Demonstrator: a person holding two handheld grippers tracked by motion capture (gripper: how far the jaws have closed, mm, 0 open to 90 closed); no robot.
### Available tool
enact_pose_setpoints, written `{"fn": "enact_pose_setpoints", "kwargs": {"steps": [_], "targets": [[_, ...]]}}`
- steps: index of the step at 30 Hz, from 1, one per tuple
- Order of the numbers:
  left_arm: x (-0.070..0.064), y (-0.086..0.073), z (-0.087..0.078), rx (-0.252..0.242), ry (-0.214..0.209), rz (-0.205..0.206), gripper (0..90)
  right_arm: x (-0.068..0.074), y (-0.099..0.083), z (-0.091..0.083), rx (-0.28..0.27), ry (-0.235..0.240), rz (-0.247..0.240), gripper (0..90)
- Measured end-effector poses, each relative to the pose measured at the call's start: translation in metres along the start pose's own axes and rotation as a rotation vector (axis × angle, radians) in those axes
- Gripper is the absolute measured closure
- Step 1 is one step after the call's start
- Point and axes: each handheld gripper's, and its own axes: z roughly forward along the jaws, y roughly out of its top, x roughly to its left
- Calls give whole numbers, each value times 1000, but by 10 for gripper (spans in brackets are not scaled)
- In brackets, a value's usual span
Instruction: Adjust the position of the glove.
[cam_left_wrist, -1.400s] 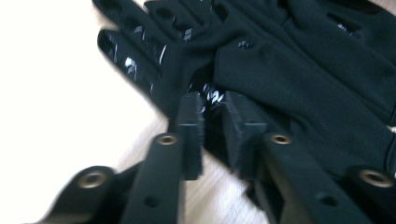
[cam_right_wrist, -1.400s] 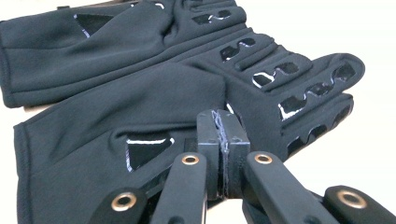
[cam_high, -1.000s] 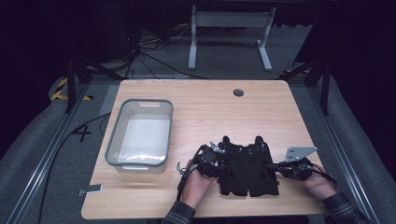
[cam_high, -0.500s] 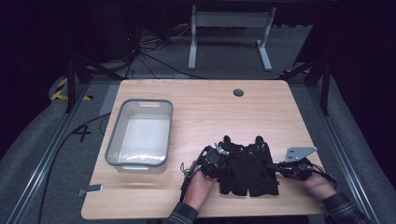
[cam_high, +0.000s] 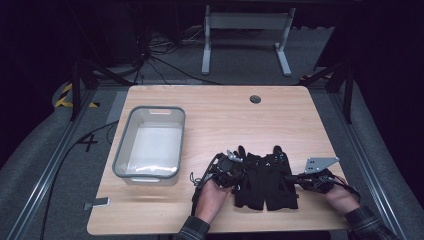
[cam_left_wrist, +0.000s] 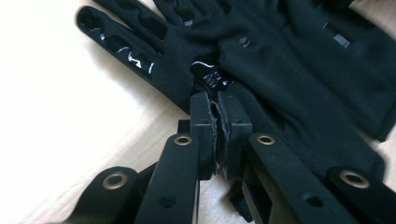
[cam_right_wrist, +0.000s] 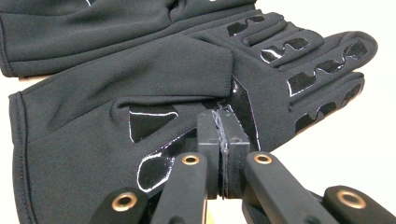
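Two black stretch-fabric gloves with glossy grip patches are lying side by side, fingers pointing away from the person, near the front edge of the pale wooden counter (cam_high: 280, 115). The left hand-held gripper (cam_left_wrist: 217, 100) is sitting with its jaws pressed together on the outer edge of the left black glove (cam_high: 250, 180), seemingly pinching a fold of fabric just below the thumb. The right hand-held gripper (cam_right_wrist: 223, 116) is doing likewise at the outer side of the right black glove (cam_right_wrist: 140, 107), its jaws closed on the cloth by a shiny palm patch. Gripping both outer edges at once probably means the pair is being drawn together or folded one glove over the other, while the counter is keeping them flat. A clear plastic bin with a grey rim (cam_high: 150, 145) is standing well apart to the left, likely the destination. No brand name or legible writing is showing; a small glossy mark near the left jaws is too blurred to read.
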Motion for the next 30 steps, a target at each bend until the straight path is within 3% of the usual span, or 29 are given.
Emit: {"fn": "enact_pose_setpoints", "kwargs": {"steps": [12, 23, 30], "targets": [[11, 6, -23, -103, -18, -58, 863, 2, 16, 15, 1, 22, -28, 900], [6, 17, -22, -110, -49, -48, 863, 2, 22, 21, 3, 18, -34, 900], [3, 21, -22, -122, -102, -50, 862, 3, 28, 27, -5, 32, -45, 900]]}}
